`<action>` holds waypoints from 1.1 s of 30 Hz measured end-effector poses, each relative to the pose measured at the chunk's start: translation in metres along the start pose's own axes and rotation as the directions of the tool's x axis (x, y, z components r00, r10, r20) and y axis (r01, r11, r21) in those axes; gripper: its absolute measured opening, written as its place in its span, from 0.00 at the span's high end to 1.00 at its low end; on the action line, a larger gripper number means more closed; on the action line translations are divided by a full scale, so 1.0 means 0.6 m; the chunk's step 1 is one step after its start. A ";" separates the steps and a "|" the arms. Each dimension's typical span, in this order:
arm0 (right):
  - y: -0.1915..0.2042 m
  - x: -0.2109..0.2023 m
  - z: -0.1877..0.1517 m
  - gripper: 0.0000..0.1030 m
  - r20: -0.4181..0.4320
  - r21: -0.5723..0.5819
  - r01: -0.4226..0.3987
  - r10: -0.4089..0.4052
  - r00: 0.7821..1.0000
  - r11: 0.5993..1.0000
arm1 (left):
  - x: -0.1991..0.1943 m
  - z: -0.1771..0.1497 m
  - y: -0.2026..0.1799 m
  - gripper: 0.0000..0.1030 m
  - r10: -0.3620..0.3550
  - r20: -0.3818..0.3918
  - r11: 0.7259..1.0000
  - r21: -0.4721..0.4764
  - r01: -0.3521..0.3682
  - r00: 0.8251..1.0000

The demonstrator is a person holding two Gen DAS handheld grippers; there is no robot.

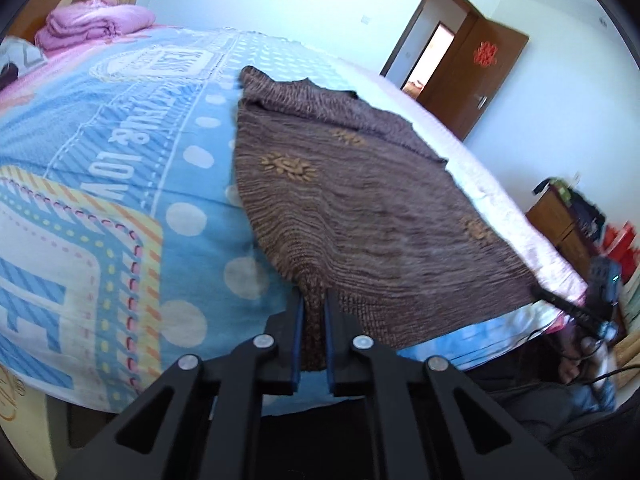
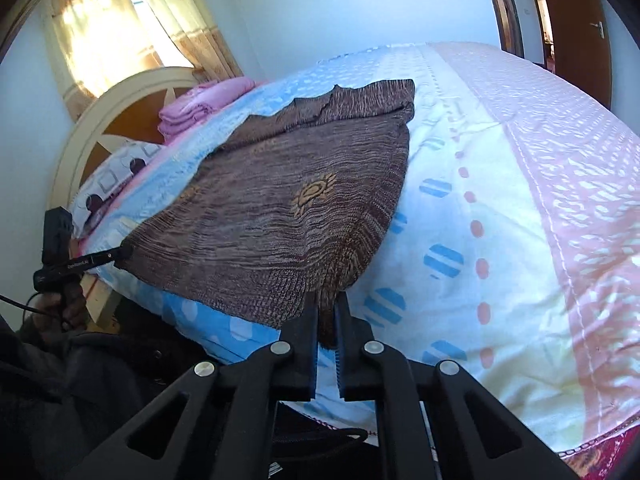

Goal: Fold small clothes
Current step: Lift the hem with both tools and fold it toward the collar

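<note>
Each gripper, the left gripper [image 1: 313, 304] and the right gripper [image 2: 327, 300], is matte black plastic with two flat fingers [image 1: 298, 340] lined in blue ribbed pads. Silver round screws [image 1: 263, 341] cap the linkage joints above triangular cut-outs. A thin black cable [image 2: 16, 302] trails from the handle. The person wears a dark jacket [image 2: 92, 372].

Home bedroom. Bed [image 2: 520, 200] with a patterned blue-and-pink cover fills the room; arched headboard [image 2: 100, 128] at its head, folded pink bedding [image 1: 96, 24] beside that, curtained window [image 2: 120, 28] behind, brown wooden door [image 1: 480, 76] past the bed's foot.
</note>
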State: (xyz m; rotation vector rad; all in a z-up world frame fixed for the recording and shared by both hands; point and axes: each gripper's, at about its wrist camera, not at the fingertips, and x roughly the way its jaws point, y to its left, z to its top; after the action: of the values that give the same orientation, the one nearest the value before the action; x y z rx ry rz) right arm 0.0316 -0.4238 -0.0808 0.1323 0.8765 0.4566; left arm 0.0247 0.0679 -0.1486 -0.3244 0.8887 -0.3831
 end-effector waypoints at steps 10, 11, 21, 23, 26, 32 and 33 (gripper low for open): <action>-0.019 -0.024 0.018 0.94 0.078 0.070 -0.098 0.092 0.993 0.993 | -0.022 0.015 -0.013 0.91 -0.016 0.070 0.999 0.035 0.014 0.997; -0.022 -0.024 0.021 0.94 0.084 0.079 -0.105 0.098 0.992 0.991 | -0.020 0.019 -0.013 0.91 -0.012 0.071 0.999 0.039 0.010 0.997; -0.017 -0.035 0.093 0.94 0.172 0.063 -0.119 0.106 0.979 0.991 | -0.021 0.089 -0.017 0.91 -0.009 0.140 0.997 0.073 -0.001 0.990; -0.016 -0.034 0.107 0.94 0.184 0.061 -0.122 0.109 0.977 0.991 | -0.019 0.104 -0.017 0.91 -0.010 0.145 0.997 0.071 0.000 0.989; -0.014 -0.032 0.126 0.94 0.203 0.056 -0.120 0.106 0.973 0.991 | -0.017 0.123 -0.019 0.91 -0.005 0.156 0.997 0.080 -0.007 0.988; -0.016 -0.028 0.167 0.94 0.240 0.048 -0.115 0.100 0.966 0.992 | -0.009 0.166 -0.014 0.91 -0.016 0.186 0.997 0.072 0.003 0.982; -0.019 -0.024 0.178 0.94 0.247 0.047 -0.114 0.099 0.964 0.992 | -0.006 0.172 -0.014 0.91 -0.013 0.190 0.998 0.070 0.000 0.982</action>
State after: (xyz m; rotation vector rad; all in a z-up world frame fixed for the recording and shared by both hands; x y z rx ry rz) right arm 0.1089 -0.4325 -0.0056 0.2874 0.6432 0.5027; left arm 0.1038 0.0741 -0.0815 -0.2940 0.6849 -0.3814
